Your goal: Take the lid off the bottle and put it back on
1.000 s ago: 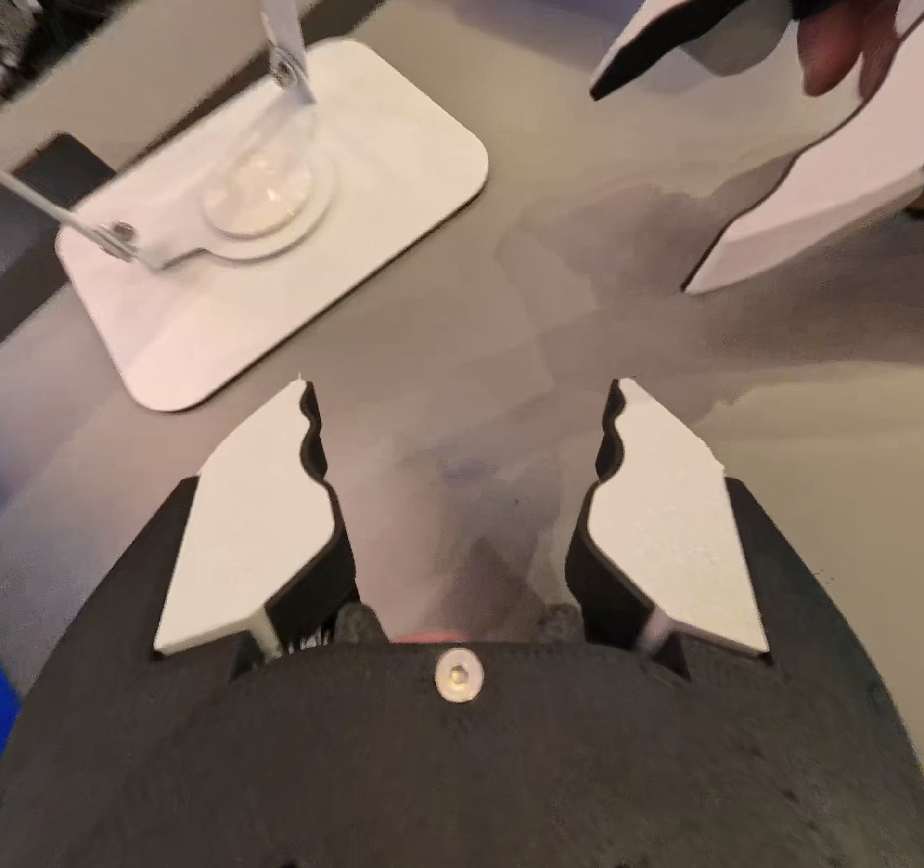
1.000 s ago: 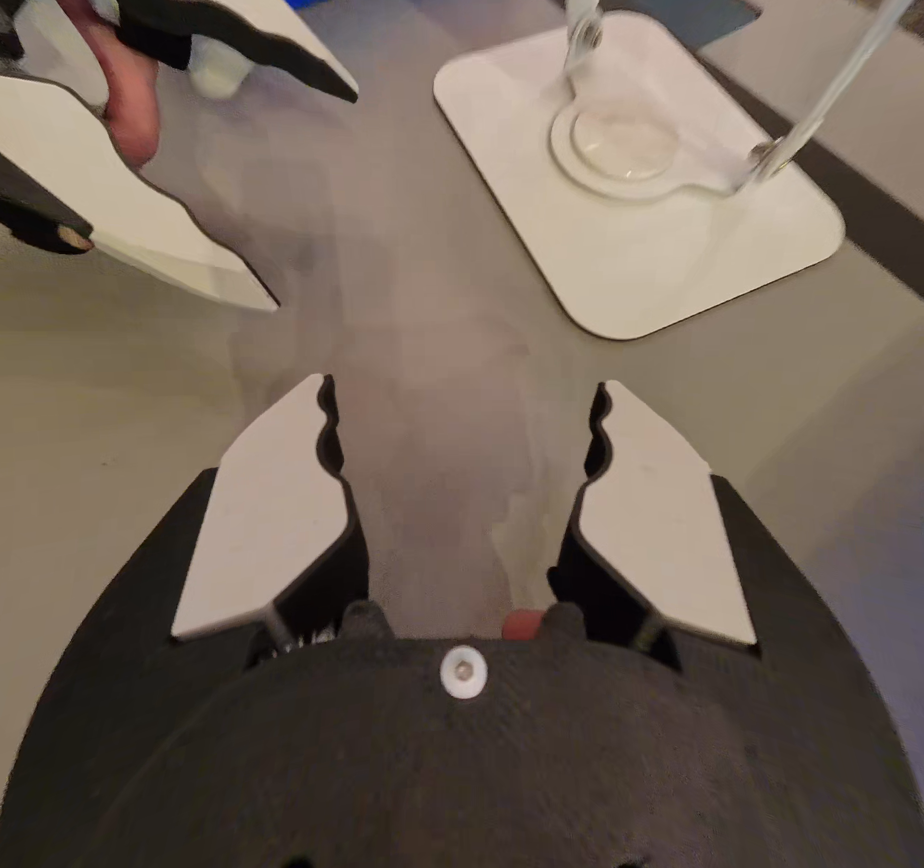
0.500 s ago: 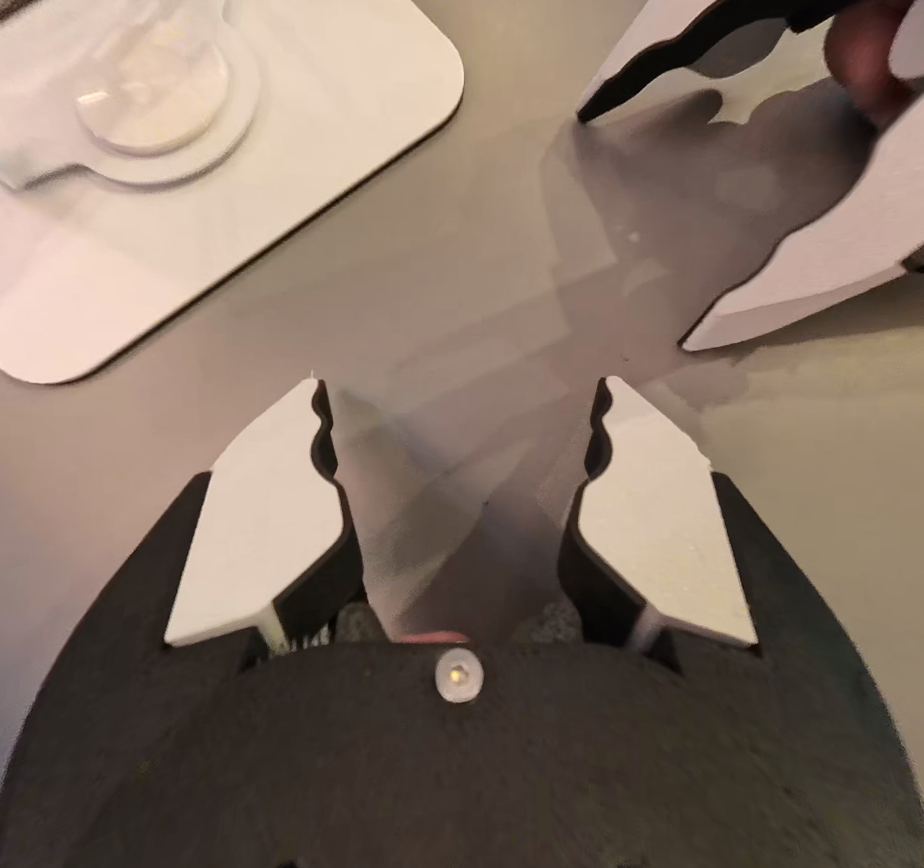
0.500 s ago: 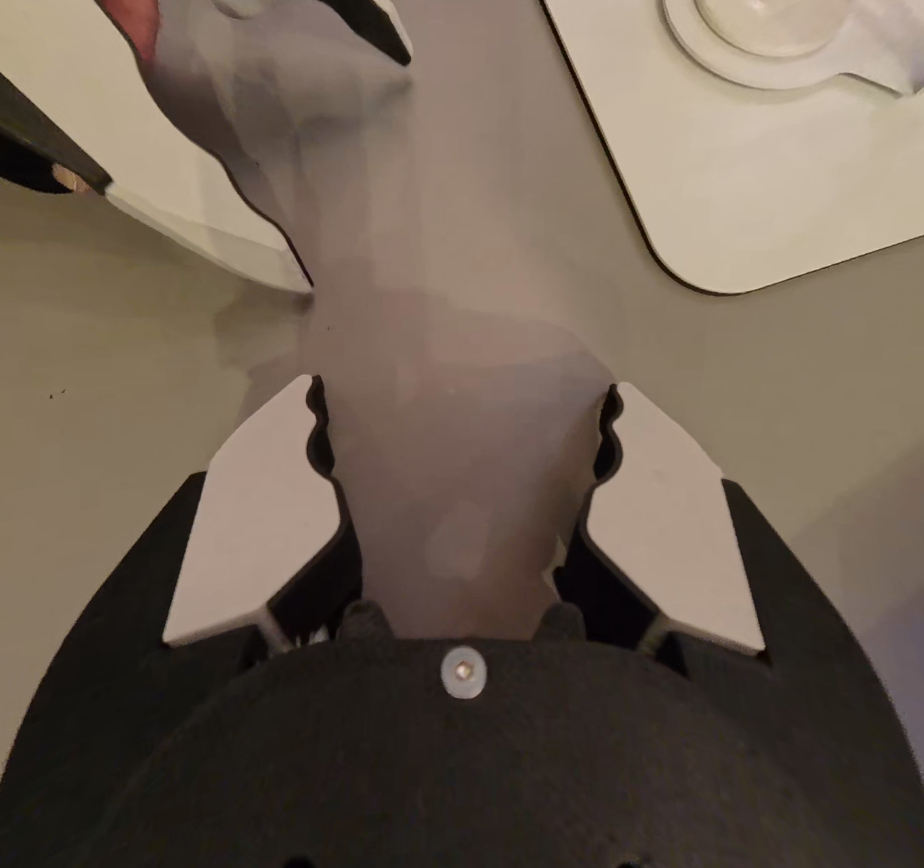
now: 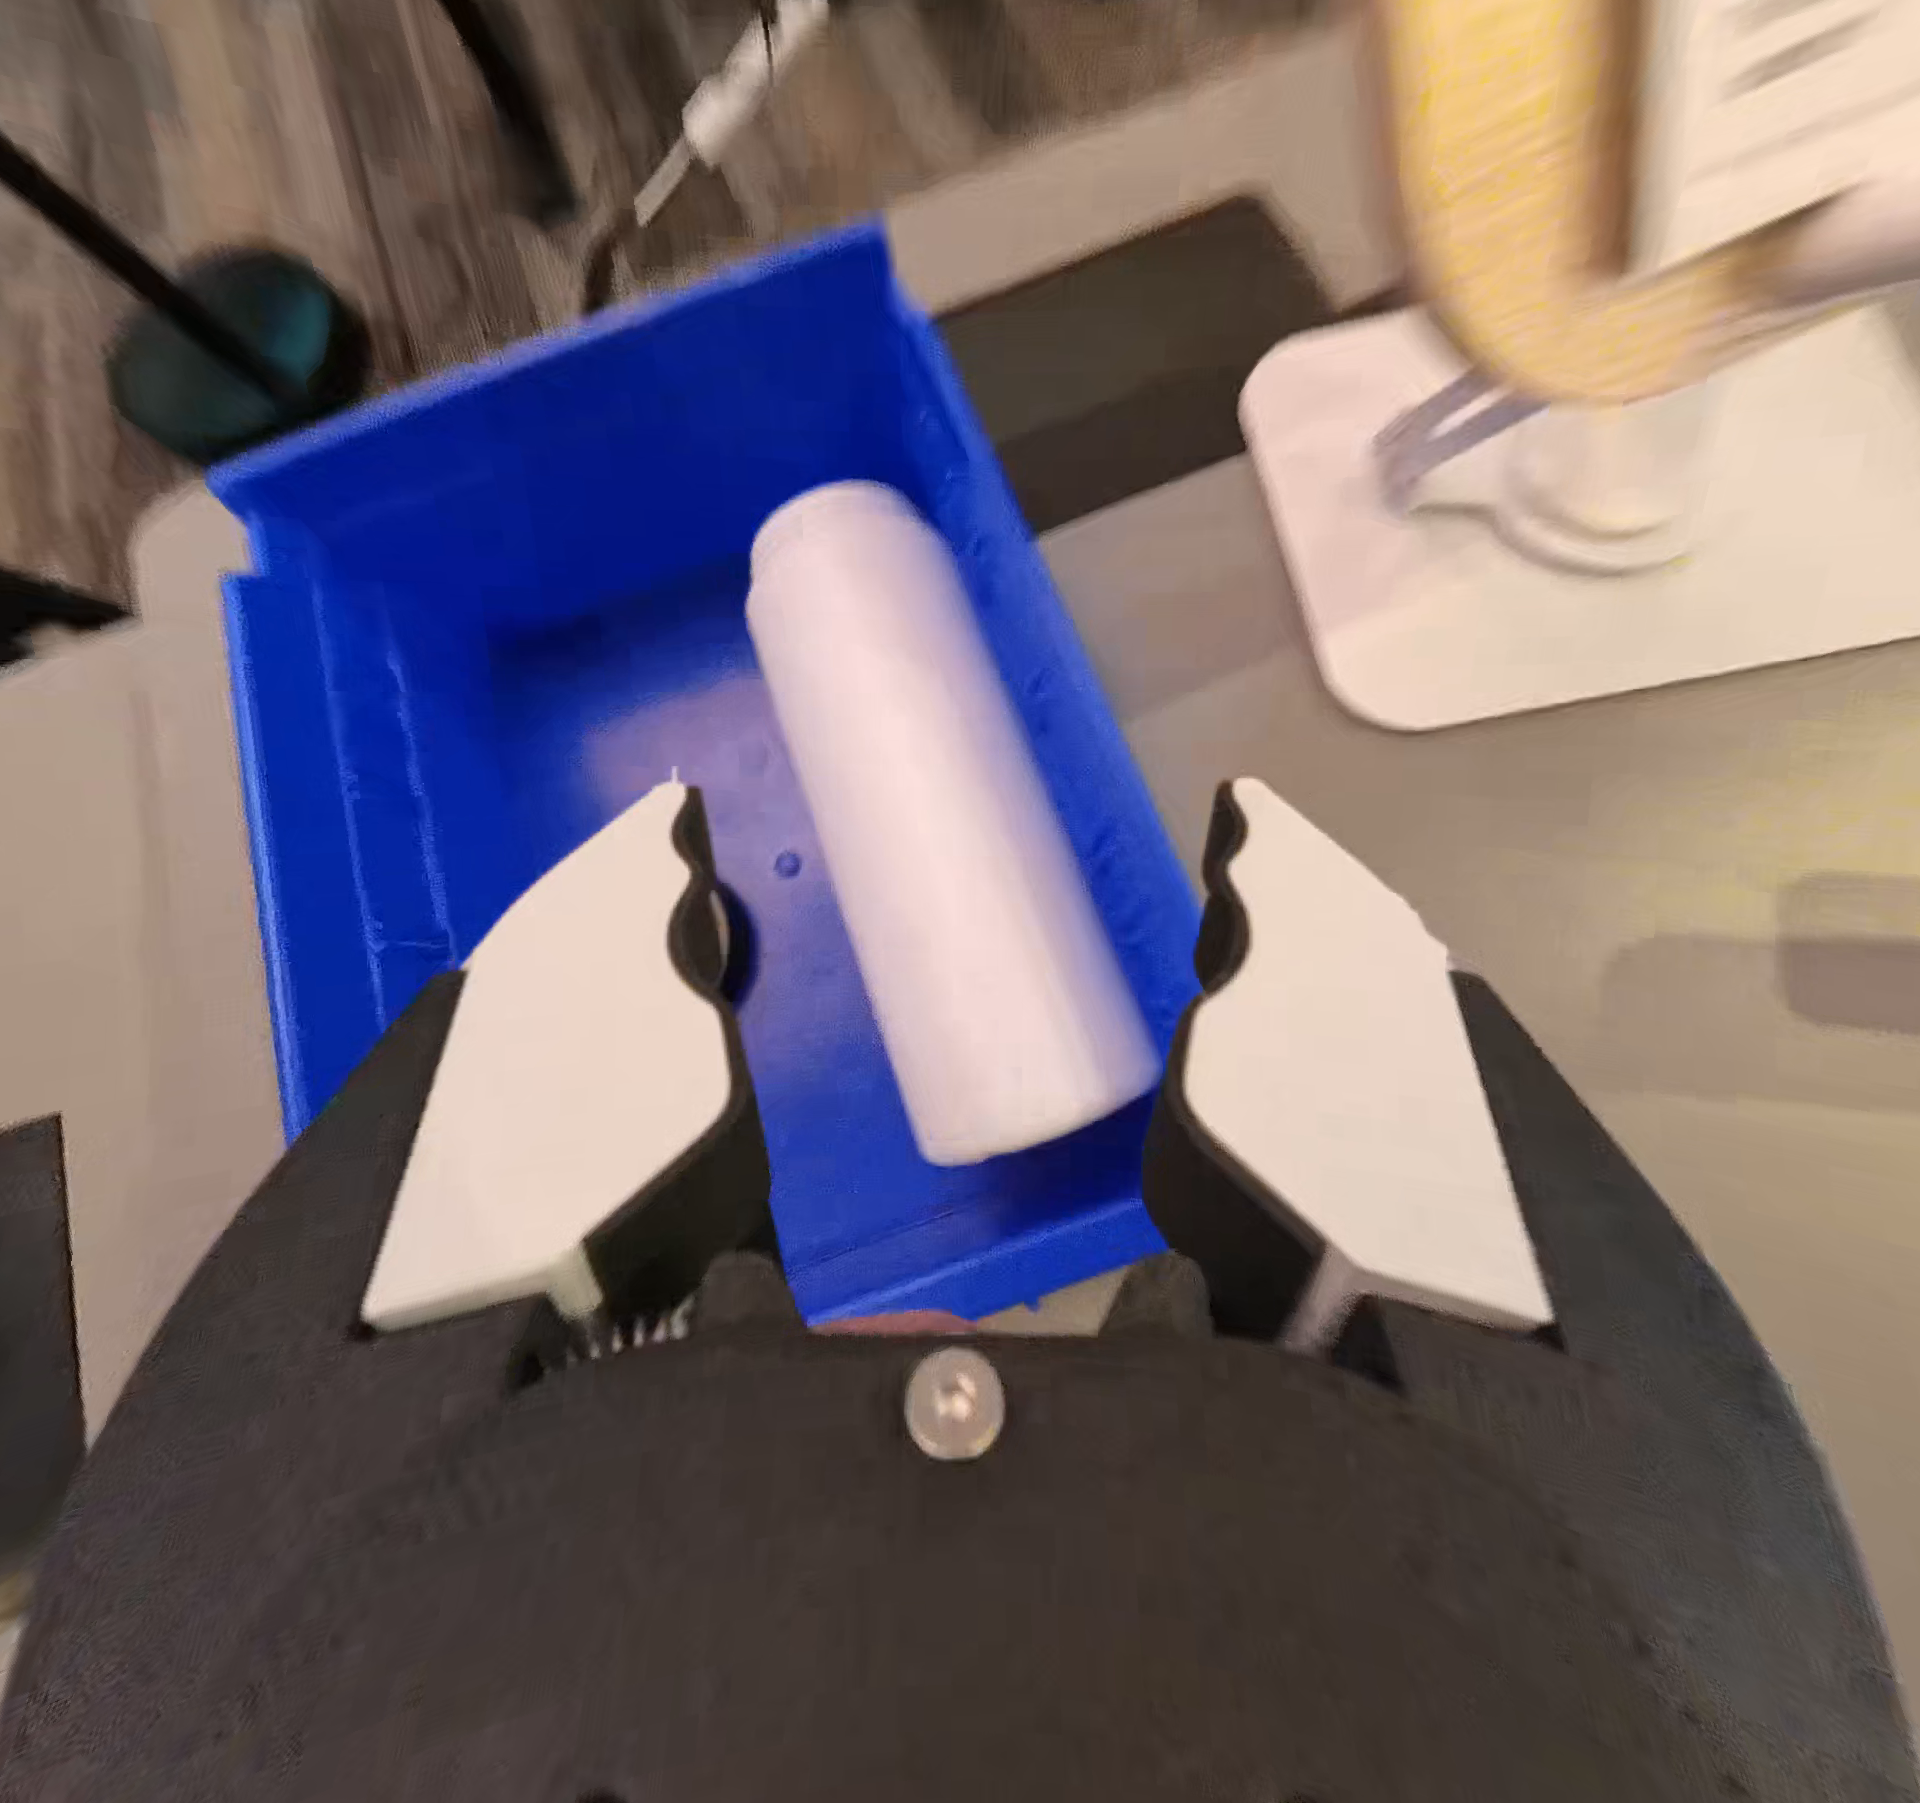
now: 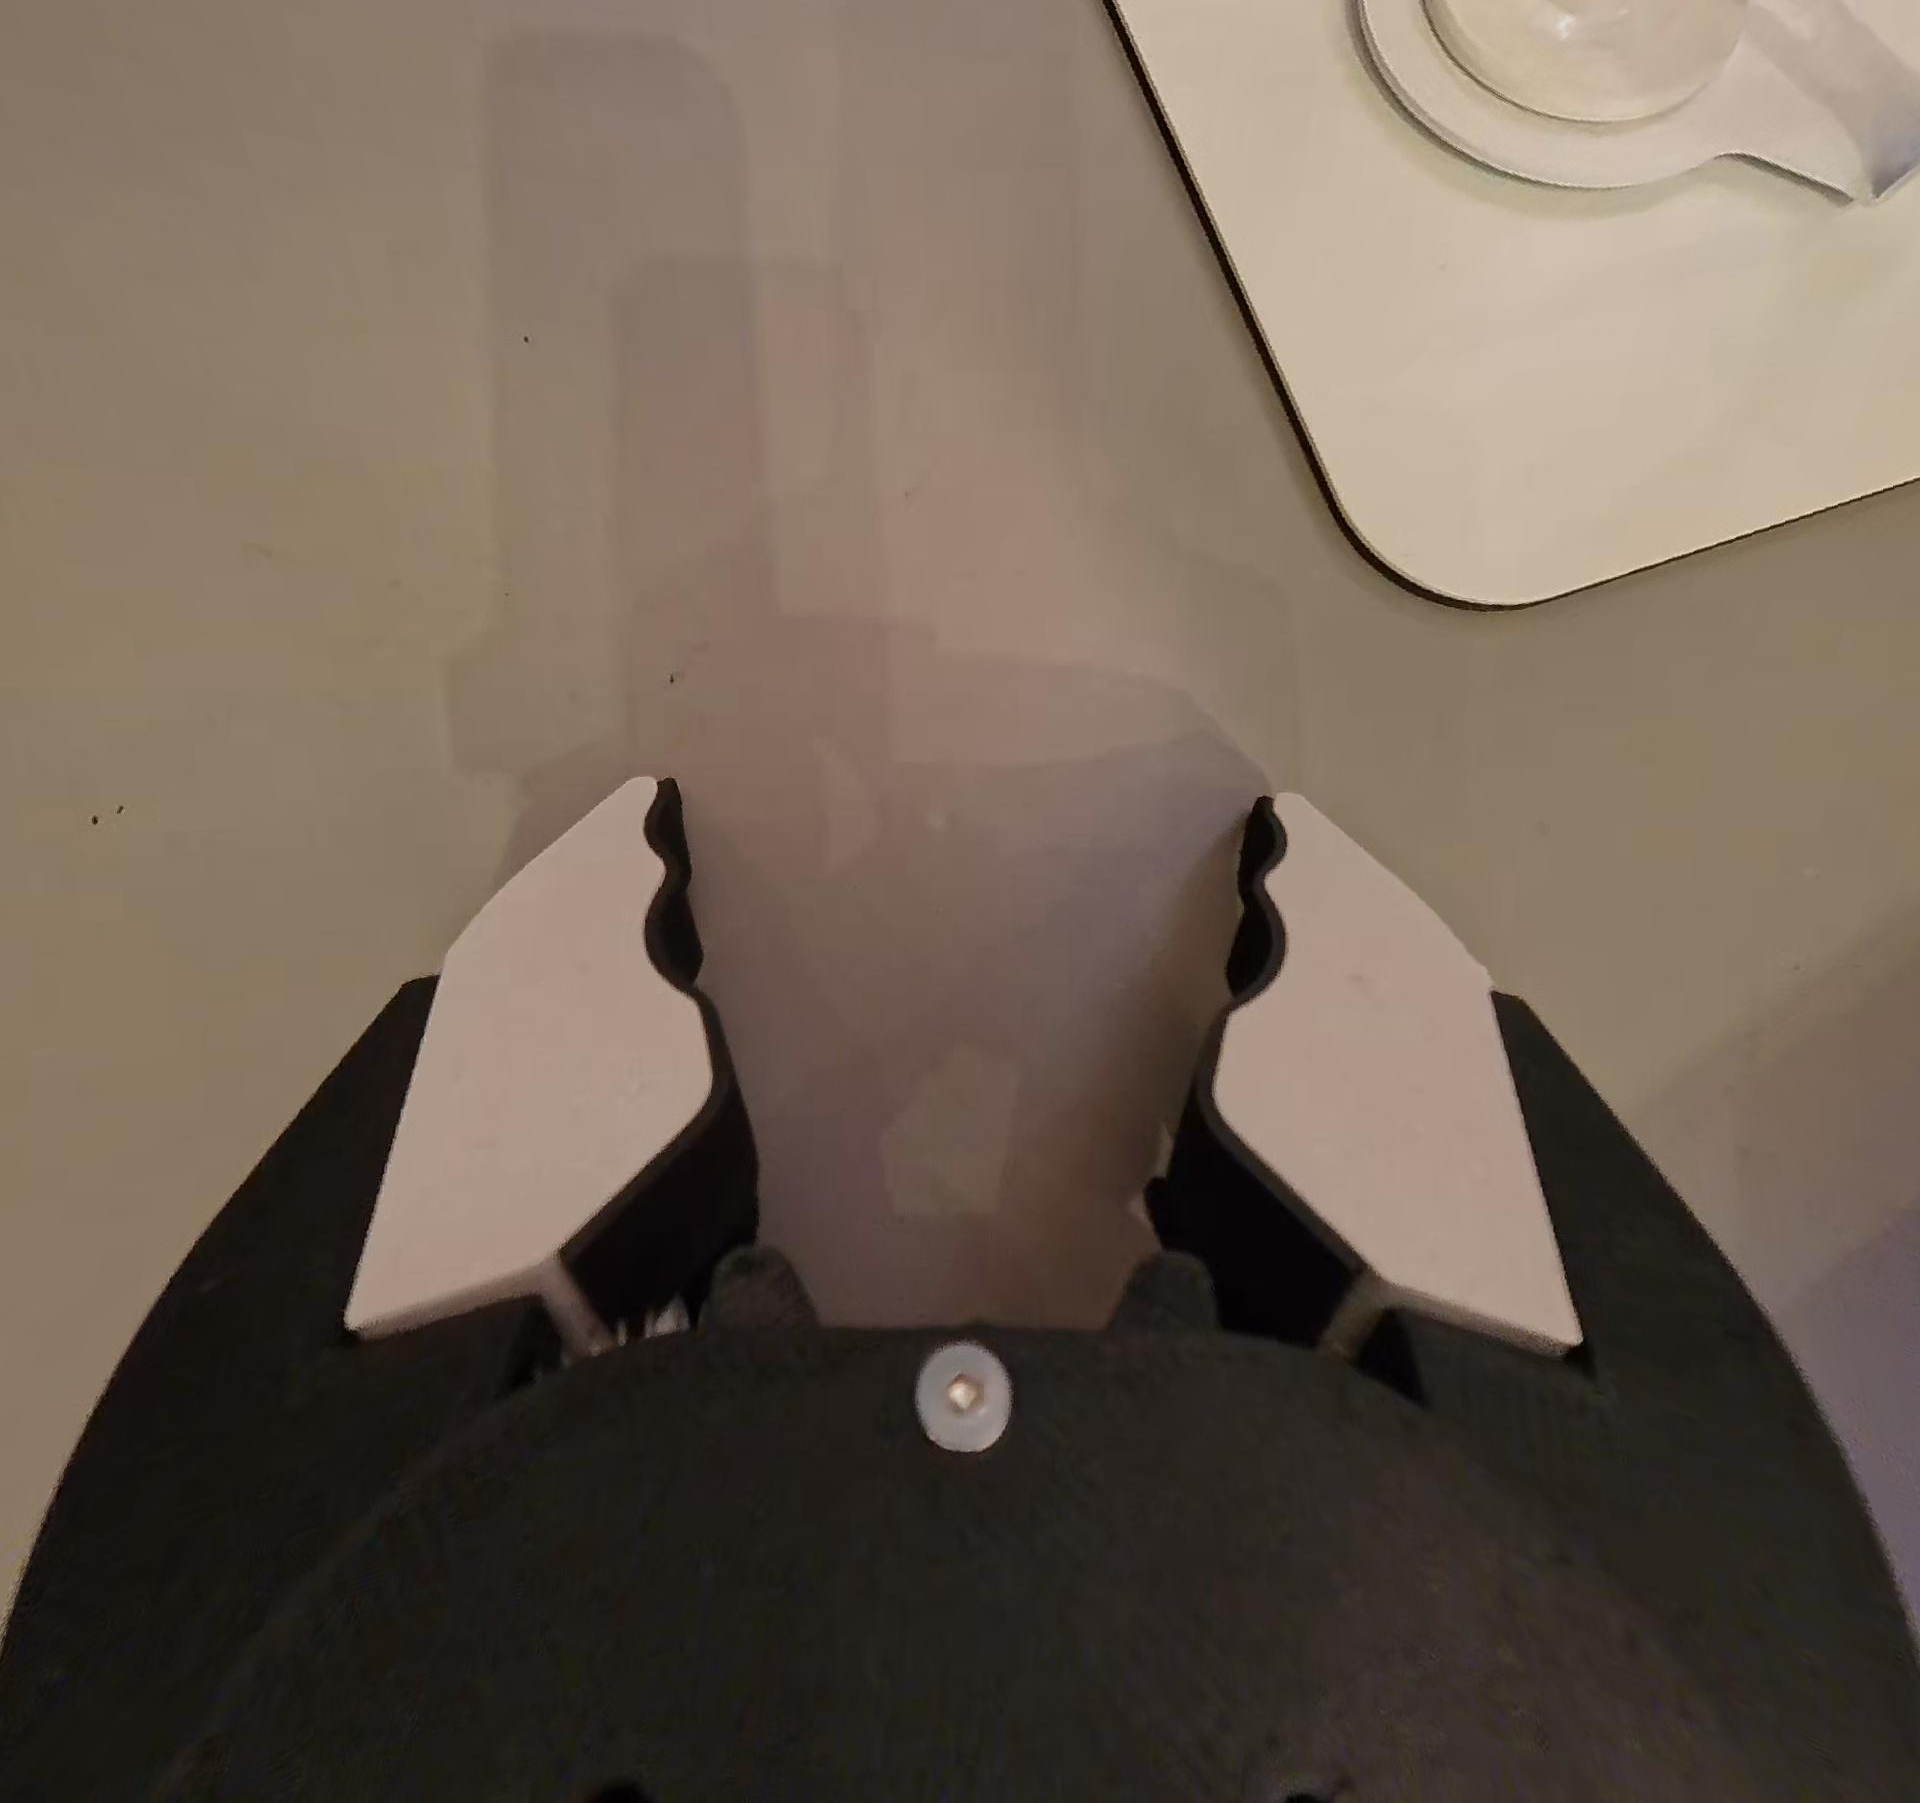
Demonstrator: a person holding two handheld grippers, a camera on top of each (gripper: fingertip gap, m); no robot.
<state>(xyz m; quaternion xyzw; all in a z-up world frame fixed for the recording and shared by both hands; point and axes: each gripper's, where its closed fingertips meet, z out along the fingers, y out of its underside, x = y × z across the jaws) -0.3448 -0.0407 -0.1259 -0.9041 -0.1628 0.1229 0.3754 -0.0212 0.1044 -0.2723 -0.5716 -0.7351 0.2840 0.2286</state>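
Bottle [image 5: 940, 839]: one, white, lying on its side in one blue bin [image 5: 343, 714], along the bin's 3 o'clock wall, lid end unclear through blur. Left gripper [image 5: 951, 880] hovers over it, jaws apart, empty, probably lining up a pick. Right gripper [image 6: 961, 880], jaws apart, empty, faces bare table [image 6: 260, 299], likely waiting. One white stand base [image 6: 1558, 299] at 1 o'clock.

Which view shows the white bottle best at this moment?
The left wrist view: the white bottle lies on its side in the blue bin, in full though motion-blurred, just ahead of the open left gripper. The right wrist view shows none of it, only bare table and a white base plate.
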